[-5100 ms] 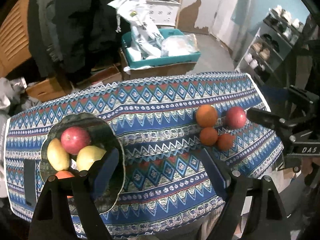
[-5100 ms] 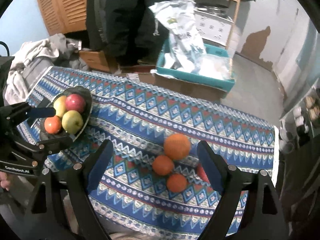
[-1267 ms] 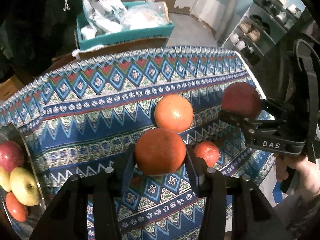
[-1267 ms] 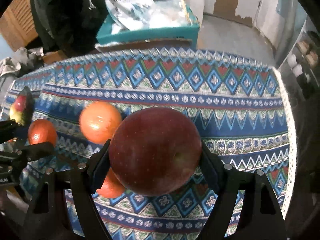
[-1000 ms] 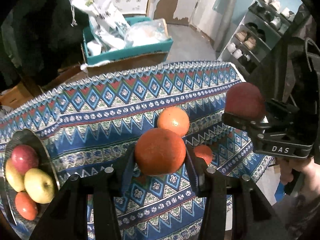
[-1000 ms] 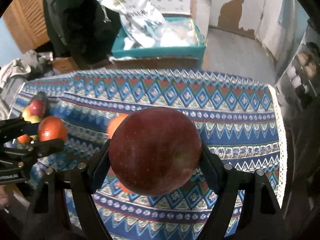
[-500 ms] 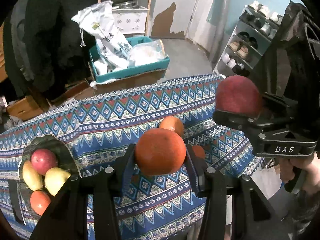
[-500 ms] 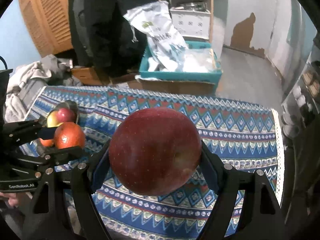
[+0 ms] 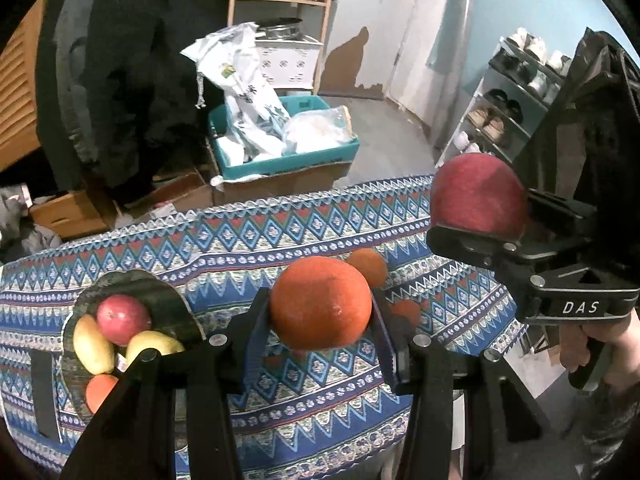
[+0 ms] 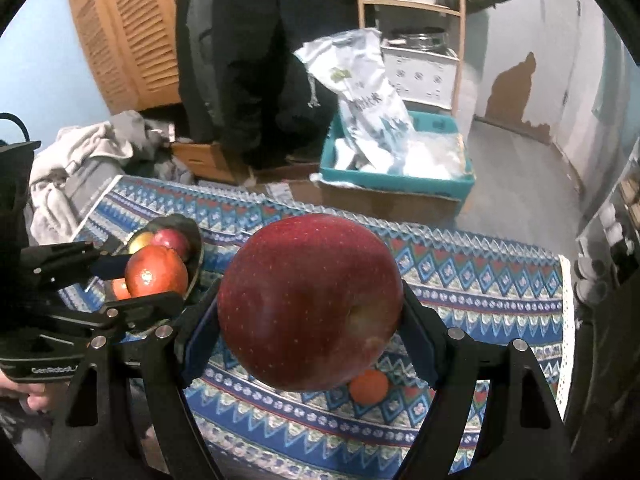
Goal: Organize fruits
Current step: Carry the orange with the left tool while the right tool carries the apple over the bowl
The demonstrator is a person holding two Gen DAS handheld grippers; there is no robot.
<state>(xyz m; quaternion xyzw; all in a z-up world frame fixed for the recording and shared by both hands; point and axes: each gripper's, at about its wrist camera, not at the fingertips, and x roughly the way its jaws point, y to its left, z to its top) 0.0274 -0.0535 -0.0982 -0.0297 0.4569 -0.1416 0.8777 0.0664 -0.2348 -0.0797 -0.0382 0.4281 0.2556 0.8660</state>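
Dark bowl (image 9: 182, 312) at left of patterned tabletop (image 9: 248, 240), holding red apple (image 9: 123, 313), two yellow fruits, one orange. Left tongs (image 9: 320, 312) clamped on large orange (image 9: 320, 304), lifted off tabletop. Two oranges (image 9: 370, 266) loose on cloth behind. Right tongs (image 10: 310, 316) gripping big red apple (image 10: 310, 300), raised above tabletop.
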